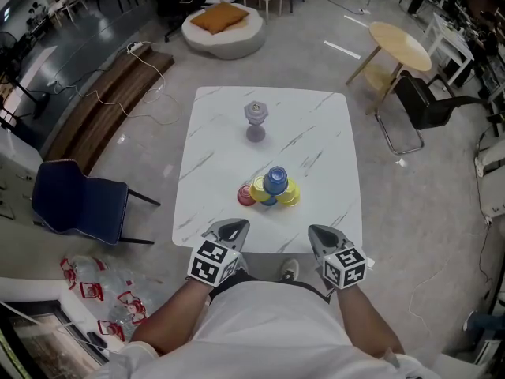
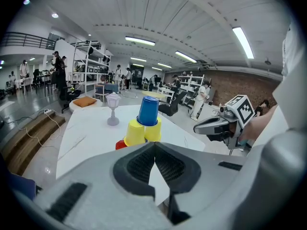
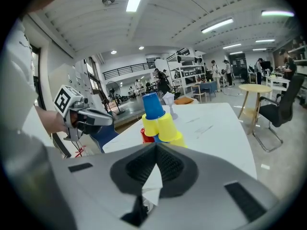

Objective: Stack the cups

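A small pyramid of upturned cups stands near the middle of the white marble table (image 1: pixel 316 133). A blue cup (image 1: pixel 275 179) tops it, over yellow cups (image 1: pixel 289 195) and a red cup (image 1: pixel 246 195). The left gripper view shows the blue cup (image 2: pixel 148 111) on two yellow cups (image 2: pixel 135 132), with the red cup (image 2: pixel 120 144) low at the left. My left gripper (image 1: pixel 235 227) and right gripper (image 1: pixel 319 232) hover at the table's near edge, both short of the cups. Both hold nothing. The jaws of the left gripper (image 2: pixel 154 145) and right gripper (image 3: pixel 156 145) meet at their tips.
A clear goblet (image 1: pixel 256 119) stands on the table beyond the cups. A blue chair (image 1: pixel 76 204) is left of the table. A round wooden table (image 1: pixel 399 44) and a black chair (image 1: pixel 430 101) are at the far right, a white ottoman (image 1: pixel 223 30) behind.
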{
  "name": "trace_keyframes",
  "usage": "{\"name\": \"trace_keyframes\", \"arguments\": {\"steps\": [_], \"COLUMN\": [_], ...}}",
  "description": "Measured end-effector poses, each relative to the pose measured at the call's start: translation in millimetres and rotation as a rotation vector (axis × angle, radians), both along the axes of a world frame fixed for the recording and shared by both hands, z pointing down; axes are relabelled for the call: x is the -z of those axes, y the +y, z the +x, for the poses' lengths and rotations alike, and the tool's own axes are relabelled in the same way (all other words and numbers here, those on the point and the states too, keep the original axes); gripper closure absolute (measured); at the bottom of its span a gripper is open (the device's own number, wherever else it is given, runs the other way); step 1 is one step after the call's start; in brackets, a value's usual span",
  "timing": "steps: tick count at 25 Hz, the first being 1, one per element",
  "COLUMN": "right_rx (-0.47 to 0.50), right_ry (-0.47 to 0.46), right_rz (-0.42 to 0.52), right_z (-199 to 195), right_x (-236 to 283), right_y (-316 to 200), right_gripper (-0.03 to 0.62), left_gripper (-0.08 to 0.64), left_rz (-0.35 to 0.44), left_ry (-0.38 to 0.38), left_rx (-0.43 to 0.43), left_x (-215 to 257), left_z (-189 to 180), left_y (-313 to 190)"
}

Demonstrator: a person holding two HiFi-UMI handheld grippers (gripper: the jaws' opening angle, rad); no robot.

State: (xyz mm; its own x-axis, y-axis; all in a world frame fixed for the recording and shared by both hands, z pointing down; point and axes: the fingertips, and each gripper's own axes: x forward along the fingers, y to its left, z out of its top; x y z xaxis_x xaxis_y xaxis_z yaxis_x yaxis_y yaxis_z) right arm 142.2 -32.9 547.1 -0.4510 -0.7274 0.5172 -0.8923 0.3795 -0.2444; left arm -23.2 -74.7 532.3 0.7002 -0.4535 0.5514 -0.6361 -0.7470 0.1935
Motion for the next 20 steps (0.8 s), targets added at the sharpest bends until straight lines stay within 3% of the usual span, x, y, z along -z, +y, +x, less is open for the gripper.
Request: {"name": "trace_keyframes", "arguments": {"steps": [20], "right_rx": [0.011], "right_ry": [0.003], "right_rz": [0.0], "right_z": [-1.4], "right_x": [0.7], "right_y": [-5.7], "right_gripper": [0.588], "left_gripper": [0.552], "left_rz": [0.011], "left_ry": [0.001], "left_rx": [-0.002], "left_x": [3.7], "left_z": [-2.2], "left_y": [-5.0]}}
